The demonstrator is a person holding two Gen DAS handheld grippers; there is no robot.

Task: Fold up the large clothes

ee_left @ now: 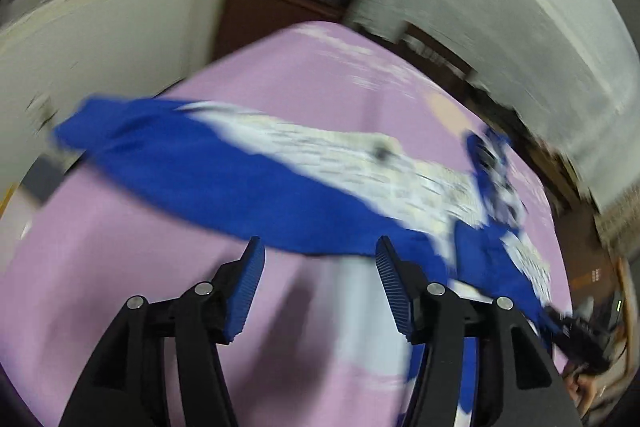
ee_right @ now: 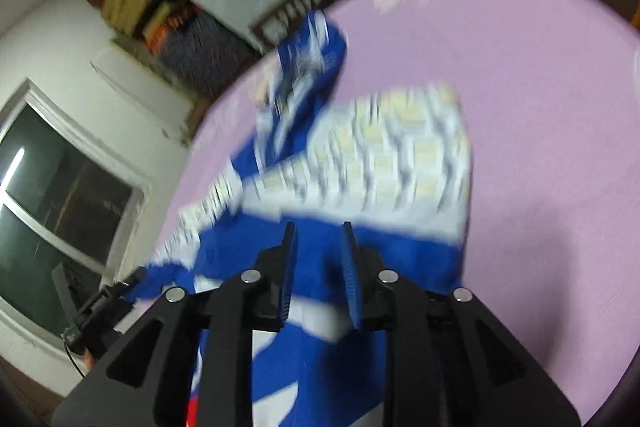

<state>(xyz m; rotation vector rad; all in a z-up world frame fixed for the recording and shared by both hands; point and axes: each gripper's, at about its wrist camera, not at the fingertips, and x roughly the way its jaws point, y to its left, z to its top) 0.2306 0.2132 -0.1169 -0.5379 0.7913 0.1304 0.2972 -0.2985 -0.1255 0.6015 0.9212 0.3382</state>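
Blue-and-white garment [ee_left: 224, 183] lies rumpled across the pink tabletop [ee_left: 120, 267], soft and floppy, likely to sag unless pinched at a hem or corner. Left tongs [ee_left: 320, 291] hang wide open, empty, just short of its near edge. Right tongs [ee_right: 318, 275] sit narrowly parted over the blue cloth, apparently gripping nothing.
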